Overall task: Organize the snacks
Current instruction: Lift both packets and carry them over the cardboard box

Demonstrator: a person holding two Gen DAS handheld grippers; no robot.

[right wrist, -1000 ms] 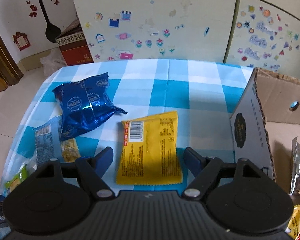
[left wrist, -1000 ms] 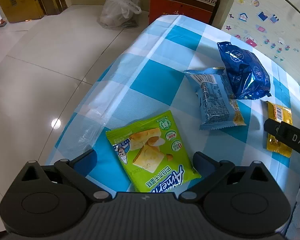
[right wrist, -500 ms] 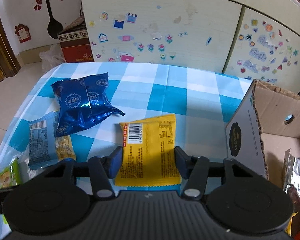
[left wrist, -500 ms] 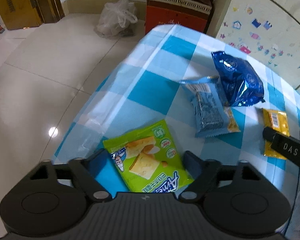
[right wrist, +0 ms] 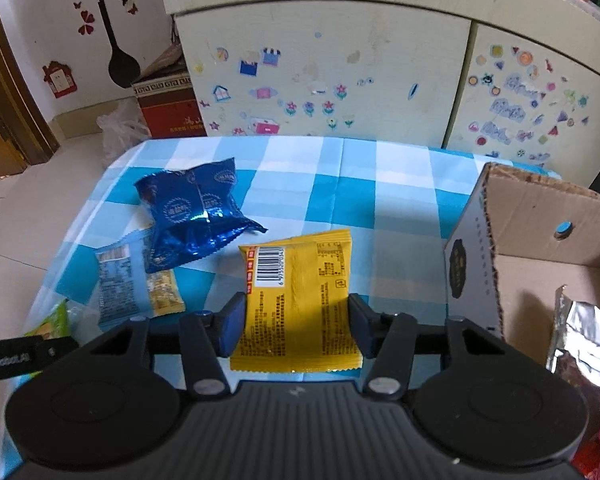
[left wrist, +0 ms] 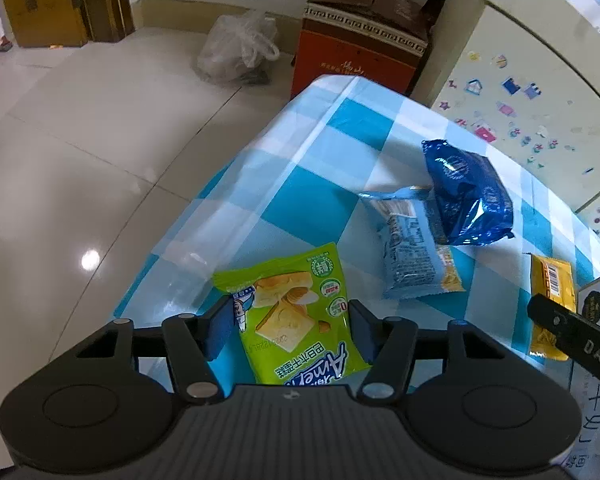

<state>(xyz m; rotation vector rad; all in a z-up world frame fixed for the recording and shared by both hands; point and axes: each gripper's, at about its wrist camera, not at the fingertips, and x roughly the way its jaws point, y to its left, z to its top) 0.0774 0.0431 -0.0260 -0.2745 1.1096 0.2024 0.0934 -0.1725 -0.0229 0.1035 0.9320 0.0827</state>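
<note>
Worktop under a blue-and-white checked cloth (right wrist: 340, 184), with snack packets and a cardboard box on it.

A dark blue foil packet (right wrist: 192, 212) lies partly over a light blue packet (right wrist: 118, 276); a yellow packet (right wrist: 300, 296) lies barcode up just beside them. A green crisp packet (left wrist: 296, 316) lies near the worktop's edge. The open cardboard box (right wrist: 540, 216) stands at the right side, near the yellow packet.

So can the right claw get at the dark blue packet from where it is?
Probably not directly: the right claw is closed around the yellow packet. The dark blue packet lies beyond, to the left, uncovered, overlapping the light blue packet.
</note>
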